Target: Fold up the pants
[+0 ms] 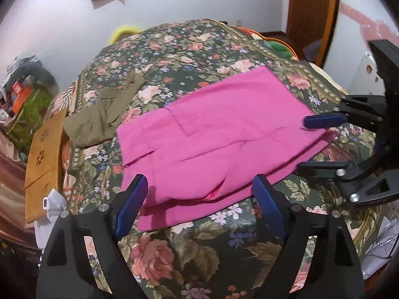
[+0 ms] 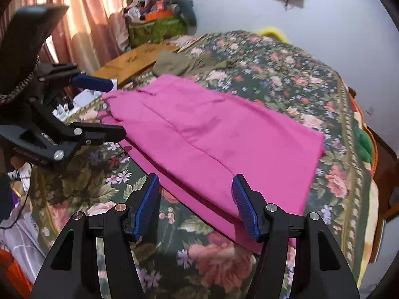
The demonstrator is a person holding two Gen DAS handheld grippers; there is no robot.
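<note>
Pink pants (image 1: 219,134) lie folded flat on a floral bedspread (image 1: 189,254); they also show in the right wrist view (image 2: 219,134). My left gripper (image 1: 199,186) is open and empty, its blue pads just above the near edge of the pants. My right gripper (image 2: 197,189) is open and empty, hovering over the near edge of the pants. The right gripper (image 1: 309,144) also shows in the left wrist view at the pants' right end. The left gripper (image 2: 117,107) shows in the right wrist view at the pants' left end.
Folded olive pants (image 1: 102,109) lie further back on the bed, also in the right wrist view (image 2: 184,62). A brown board (image 1: 42,164) sits at the bed's left edge. A cluttered green basket (image 2: 159,25) stands by pink curtains (image 2: 82,12). A wooden door frame (image 1: 311,17) stands at the right.
</note>
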